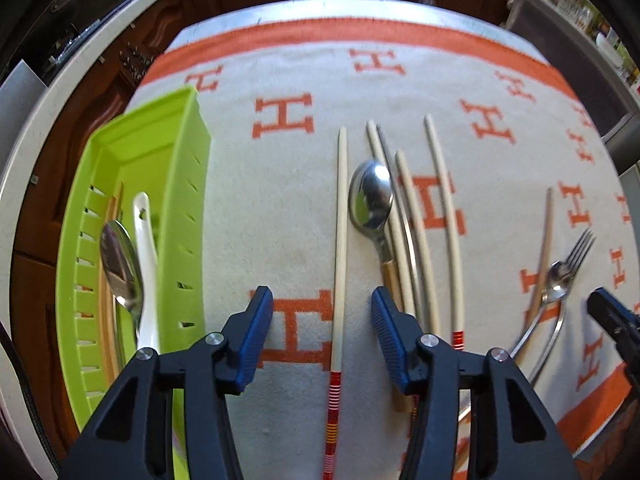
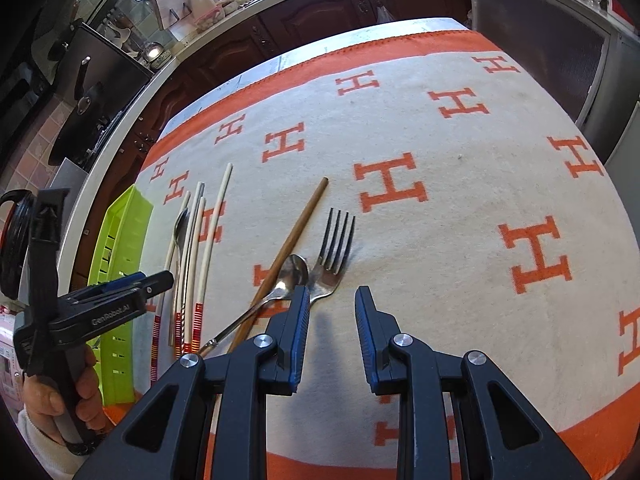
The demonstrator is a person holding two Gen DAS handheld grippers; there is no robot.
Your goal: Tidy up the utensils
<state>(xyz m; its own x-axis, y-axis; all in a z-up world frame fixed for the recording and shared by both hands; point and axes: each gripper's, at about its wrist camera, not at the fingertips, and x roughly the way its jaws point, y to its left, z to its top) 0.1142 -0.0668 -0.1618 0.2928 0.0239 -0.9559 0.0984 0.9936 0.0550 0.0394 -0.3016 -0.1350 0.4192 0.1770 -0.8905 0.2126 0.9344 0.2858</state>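
The left gripper (image 1: pixel 322 334) hovered with its fingers spread and empty over a pale chopstick (image 1: pixel 341 248) lying on the orange-patterned cloth (image 1: pixel 280 200) covering the bench. The green tray (image 1: pixel 168 184) beside it held a metal spoon (image 1: pixel 120 264) and a white spoon (image 1: pixel 145 264). The right gripper (image 2: pixel 332 336), fingers likewise released, hung just beside the fork (image 2: pixel 334 252).
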